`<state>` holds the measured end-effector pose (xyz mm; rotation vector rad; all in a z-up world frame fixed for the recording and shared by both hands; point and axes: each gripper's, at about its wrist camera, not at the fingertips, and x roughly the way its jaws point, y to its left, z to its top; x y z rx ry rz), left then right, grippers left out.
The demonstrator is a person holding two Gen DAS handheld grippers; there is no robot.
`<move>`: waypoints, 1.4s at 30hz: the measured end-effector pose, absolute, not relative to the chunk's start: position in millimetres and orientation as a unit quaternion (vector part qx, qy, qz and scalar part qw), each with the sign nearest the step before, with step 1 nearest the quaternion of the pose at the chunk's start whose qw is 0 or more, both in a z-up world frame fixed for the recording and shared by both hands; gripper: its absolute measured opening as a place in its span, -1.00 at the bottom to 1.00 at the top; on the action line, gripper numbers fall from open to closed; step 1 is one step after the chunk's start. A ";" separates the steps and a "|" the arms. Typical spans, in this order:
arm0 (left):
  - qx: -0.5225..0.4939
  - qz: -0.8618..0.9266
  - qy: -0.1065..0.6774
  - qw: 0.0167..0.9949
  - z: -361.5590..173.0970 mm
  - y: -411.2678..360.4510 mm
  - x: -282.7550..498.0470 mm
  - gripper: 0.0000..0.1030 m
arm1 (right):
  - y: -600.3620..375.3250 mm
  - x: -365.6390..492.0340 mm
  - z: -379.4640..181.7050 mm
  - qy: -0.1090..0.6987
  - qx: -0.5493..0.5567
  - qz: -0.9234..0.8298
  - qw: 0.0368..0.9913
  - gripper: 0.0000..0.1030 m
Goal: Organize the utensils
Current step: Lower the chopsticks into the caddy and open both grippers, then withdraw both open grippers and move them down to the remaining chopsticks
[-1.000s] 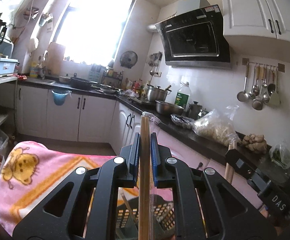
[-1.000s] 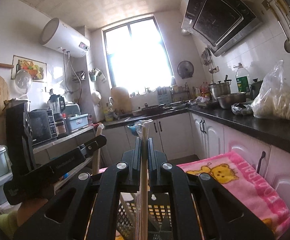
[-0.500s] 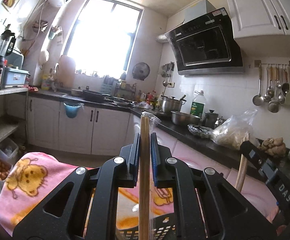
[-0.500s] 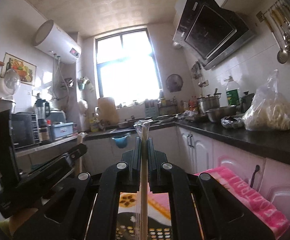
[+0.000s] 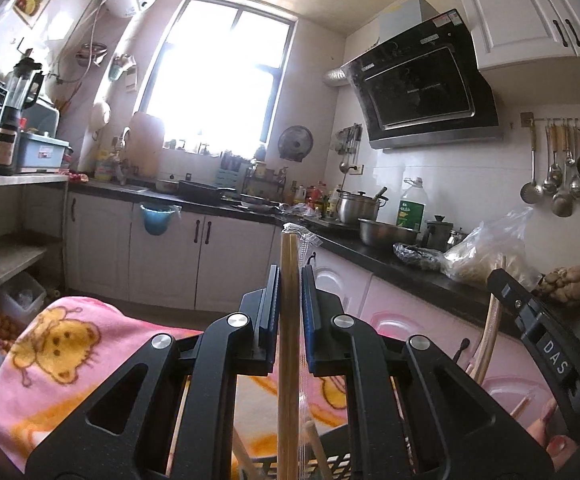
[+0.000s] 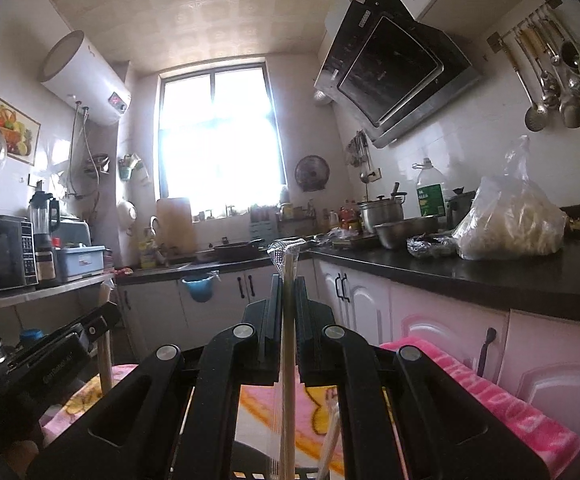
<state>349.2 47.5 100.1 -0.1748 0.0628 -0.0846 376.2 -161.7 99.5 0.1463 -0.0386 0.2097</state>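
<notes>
Kitchen is backlit by a large window (image 5: 218, 76) on the far wall; glare is blown out. White base cabinets (image 5: 202, 256) are topped by a dark L-shaped counter (image 6: 489, 268). A black range hood (image 5: 421, 84) is mounted on the white tiled wall, white upper cabinets (image 5: 529, 12) beside it. A white water heater (image 6: 86, 80) is hung high left of the window. Ceiling is tiled in pale squares.

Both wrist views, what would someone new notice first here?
Dead centre of each view, a wooden chopstick in clear wrap stands upright, pinched by the left gripper and the right gripper. Behind glares the bright window, with a pink bear blanket low on the left.
</notes>
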 end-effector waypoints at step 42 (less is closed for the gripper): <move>-0.094 -0.061 0.071 0.991 70.4 55.2 326.7 -0.45 | -179.0 331.1 79.5 0.061 0.102 0.179 0.977 -0.65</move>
